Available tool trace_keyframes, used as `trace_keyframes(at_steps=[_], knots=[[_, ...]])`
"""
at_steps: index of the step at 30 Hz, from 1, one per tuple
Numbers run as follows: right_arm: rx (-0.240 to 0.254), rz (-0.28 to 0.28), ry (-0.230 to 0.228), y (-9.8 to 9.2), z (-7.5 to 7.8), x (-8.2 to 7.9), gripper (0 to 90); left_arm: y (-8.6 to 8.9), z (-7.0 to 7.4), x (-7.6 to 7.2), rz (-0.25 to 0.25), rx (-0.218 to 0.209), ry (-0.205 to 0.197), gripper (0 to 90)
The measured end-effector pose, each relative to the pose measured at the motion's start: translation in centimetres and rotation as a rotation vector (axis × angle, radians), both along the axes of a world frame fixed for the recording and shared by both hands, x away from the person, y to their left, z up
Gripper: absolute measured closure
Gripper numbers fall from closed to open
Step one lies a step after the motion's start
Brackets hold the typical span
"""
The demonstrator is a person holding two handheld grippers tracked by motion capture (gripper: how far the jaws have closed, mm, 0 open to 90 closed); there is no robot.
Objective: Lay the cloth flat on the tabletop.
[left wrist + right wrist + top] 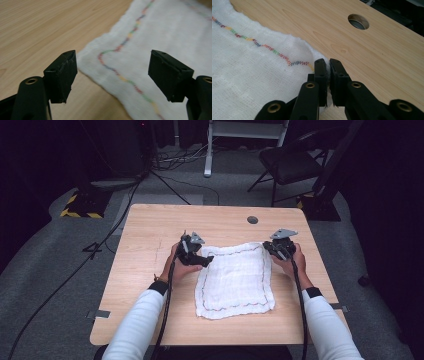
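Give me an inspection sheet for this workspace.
Surface: wooden table, round hole near far edge.
Job's things: white cloth lying flat, coloured stitched border.
Clutter: nothing seen.
Grippers: left gripper open above the cloth's corner; right gripper shut on the cloth's far right corner.
Cables: one black cable trails from each gripper; more on the floor.
Surroundings: grey floor, black chair, dark backdrop.
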State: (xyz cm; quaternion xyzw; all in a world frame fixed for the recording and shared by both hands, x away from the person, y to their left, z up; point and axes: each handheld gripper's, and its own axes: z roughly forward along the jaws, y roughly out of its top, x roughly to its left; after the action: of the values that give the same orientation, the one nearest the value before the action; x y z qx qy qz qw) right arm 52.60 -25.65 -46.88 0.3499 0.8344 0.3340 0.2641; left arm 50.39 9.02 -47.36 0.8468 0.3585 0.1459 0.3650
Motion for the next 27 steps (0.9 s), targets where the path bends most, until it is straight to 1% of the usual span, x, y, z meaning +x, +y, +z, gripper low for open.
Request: trace_keyframes(at_steps=[1, 2, 3, 4, 5, 6, 7, 8, 9, 10, 11, 12, 13, 14, 16, 17, 18, 19, 21, 22, 23, 24, 25, 26, 27], knots=[[0.003, 0.001, 0.003, 0.0, -0.1, 0.0, 85.1, -0.2, -0.4, 0.5, 0.020, 0.036, -0.005, 23.6], [0.005, 0.002, 0.005, 0.0, -0.1, -0.1, 85.1, -0.4, -0.9, 1.0, 0.037, 0.051, -0.001, 23.8], [0.009, 0.001, 0.005, 0.0, -0.2, -0.1, 85.1, -0.5, -1.3, 1.5, 0.041, 0.053, 0.028, 24.3], [0.014, 0.003, 0.006, -0.1, -0.3, -0.2, 85.1, -0.6, -1.6, 1.9, 0.048, 0.077, 0.041, 23.9], [0.018, 0.004, 0.009, -0.2, -0.3, -0.2, 85.1, -0.6, -2.0, 2.2, 0.068, 0.087, 0.045, 23.9], [0.027, 0.001, 0.015, -0.2, -0.4, -0.3, 85.1, -0.5, -2.2, 2.4, 0.067, 0.051, 0.067, 23.7], [0.032, 0.001, 0.016, -0.3, -0.4, -0.3, 85.1, -0.3, -2.3, 2.6, 0.058, 0.038, 0.073, 25.9], [0.033, 0.000, 0.016, -0.4, -0.4, -0.4, 85.2, -0.3, -2.2, 2.6, 0.050, 0.038, 0.071, 27.1], [0.034, 0.001, 0.014, -0.5, -0.4, -0.5, 85.2, -0.1, -2.2, 2.6, 0.025, 0.031, 0.072, 31.1], [0.037, 0.003, 0.012, -0.5, -0.4, -0.6, 85.4, 0.0, -2.0, 2.5, -0.010, 0.026, 0.074, 41.8], [0.039, 0.004, 0.008, -0.5, -0.2, -0.7, 85.5, 0.0, -2.0, 2.5, -0.017, 0.026, 0.068, 54.0], [0.039, 0.007, 0.005, -0.5, -0.1, -0.8, 85.6, 0.0, -1.8, 2.5, -0.027, 0.039, 0.067, 59.6], [0.042, 0.009, 0.000, -0.5, 0.0, -0.9, 85.7, 0.1, -1.6, 2.4, -0.029, 0.055, 0.052, 66.7], [0.043, 0.013, -0.008, -0.5, 0.2, -1.0, 85.8, 0.2, -1.3, 2.3, -0.032, 0.054, 0.042, 75.1], [0.051, 0.015, -0.028, -0.4, 0.7, -1.3, 85.9, 0.7, -0.6, 2.1, -0.029, 0.027, 0.006, 85.5], [0.057, 0.017, -0.038, -0.4, 1.0, -1.5, 86.0, 0.9, -0.2, 2.0, -0.022, 0.020, -0.017, 89.1], [0.061, 0.021, -0.048, -0.3, 1.3, -1.6, 86.1, 1.4, 0.3, 2.0, -0.017, 0.011, -0.032, 89.6], [0.063, 0.024, -0.062, -0.2, 1.6, -1.7, 86.1, 1.6, 0.6, 2.1, -0.015, -0.002, -0.036, 89.8], [0.068, 0.030, -0.077, 0.0, 2.1, -1.7, 86.2, 2.0, 1.1, 2.3, -0.019, -0.016, -0.030, 89.9], [0.066, 0.032, -0.080, 0.1, 2.3, -1.7, 86.2, 2.0, 1.2, 2.4, -0.025, -0.004, -0.033, 89.9], [0.064, 0.036, -0.084, 0.3, 2.5, -1.7, 86.2, 2.0, 1.1, 2.5, -0.024, -0.013, -0.024, 89.4], [0.061, 0.039, -0.084, 0.5, 2.7, -1.7, 86.2, 1.8, 0.9, 2.7, -0.019, -0.009, -0.002, 81.7], [0.058, 0.040, -0.084, 0.6, 2.8, -1.7, 86.2, 1.7, 0.7, 2.9, -0.017, -0.007, 0.012, 72.2], [0.050, 0.042, -0.083, 0.8, 2.8, -1.7, 86.2, 1.5, 0.5, 2.9, -0.016, -0.008, 0.020, 66.8], [0.041, 0.045, -0.081, 0.9, 2.7, -1.6, 86.2, 1.3, 0.3, 3.0, -0.013, -0.009, 0.023, 64.3]])
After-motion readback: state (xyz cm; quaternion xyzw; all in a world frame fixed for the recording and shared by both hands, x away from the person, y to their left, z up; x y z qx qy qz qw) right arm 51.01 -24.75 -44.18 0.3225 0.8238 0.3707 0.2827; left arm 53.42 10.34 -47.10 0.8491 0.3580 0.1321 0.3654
